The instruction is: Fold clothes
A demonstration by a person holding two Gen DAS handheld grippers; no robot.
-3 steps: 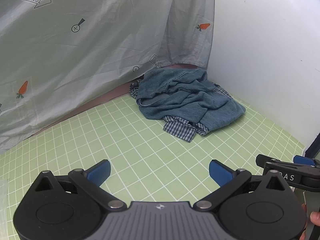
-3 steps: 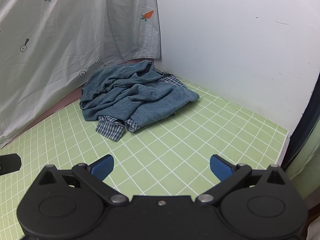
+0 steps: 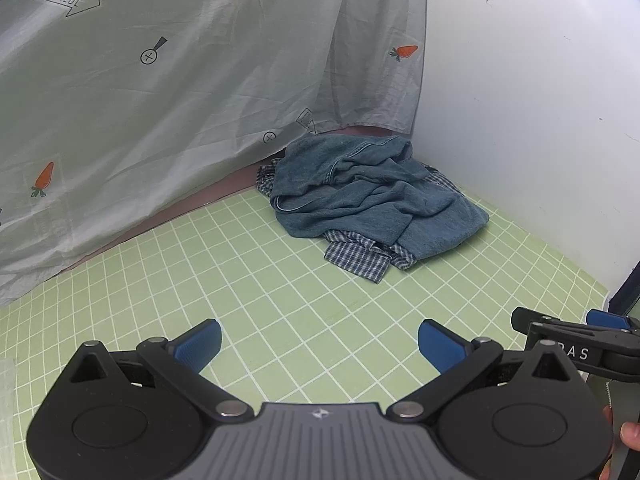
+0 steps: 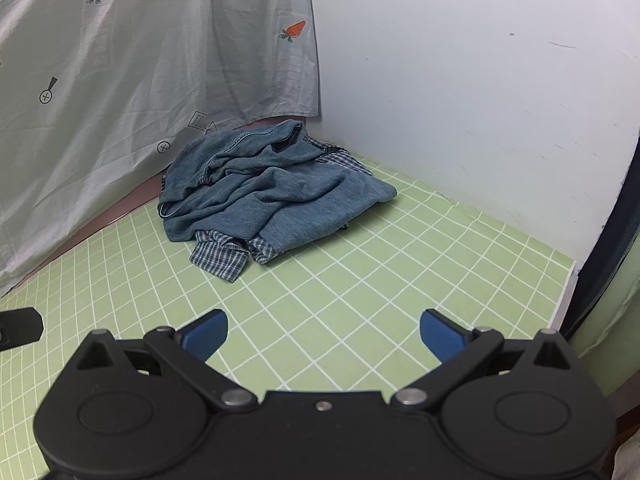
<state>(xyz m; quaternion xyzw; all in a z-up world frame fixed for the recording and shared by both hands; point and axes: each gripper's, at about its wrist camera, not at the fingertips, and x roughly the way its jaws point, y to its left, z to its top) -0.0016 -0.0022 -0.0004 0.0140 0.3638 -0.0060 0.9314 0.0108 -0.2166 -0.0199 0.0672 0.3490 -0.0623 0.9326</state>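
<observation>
A crumpled blue denim garment (image 3: 372,192) (image 4: 272,188) lies heaped in the far corner of the green grid mat (image 3: 280,288) (image 4: 360,272). A blue-and-white checked shirt (image 3: 358,258) (image 4: 220,258) sticks out from under its near edge. My left gripper (image 3: 318,344) is open over bare mat, well short of the pile, with nothing between its blue pads. My right gripper (image 4: 324,334) is open too, also over bare mat and apart from the clothes. The right gripper's tip (image 3: 576,332) shows at the right edge of the left wrist view.
A grey curtain (image 3: 160,100) (image 4: 120,80) with carrot prints hangs along the back left. A white wall (image 3: 540,120) (image 4: 480,100) closes the right side. The mat's right edge (image 4: 564,288) drops off beside dark fabric (image 4: 612,232). A fingertip (image 3: 630,436) shows at lower right.
</observation>
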